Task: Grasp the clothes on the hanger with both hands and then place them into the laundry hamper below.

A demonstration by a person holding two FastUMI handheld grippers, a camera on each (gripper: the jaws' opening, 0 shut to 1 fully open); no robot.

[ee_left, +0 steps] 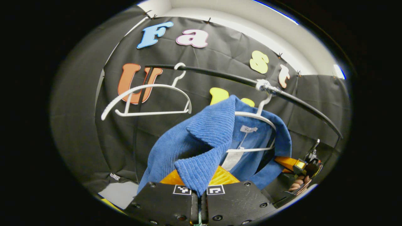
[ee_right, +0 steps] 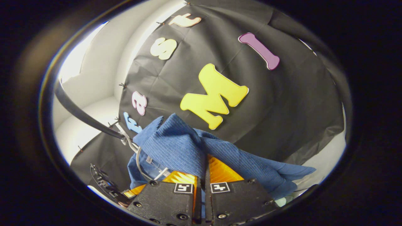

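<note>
A blue corduroy shirt hangs on a white hanger from a black rail. In the left gripper view, my left gripper is shut on a fold of the shirt's left shoulder, by the collar. At the shirt's far right edge, my right gripper and the hand holding it show. In the right gripper view, my right gripper is shut on the blue shirt, whose cloth bunches up between its fingers. The white hanger sits just left of it, and my left gripper is low on the left.
An empty white hanger hangs on the rail to the left of the shirt. The rail runs up and left in the right gripper view. A pale flat sheet lies low on the left. Black cloth walls stand close behind.
</note>
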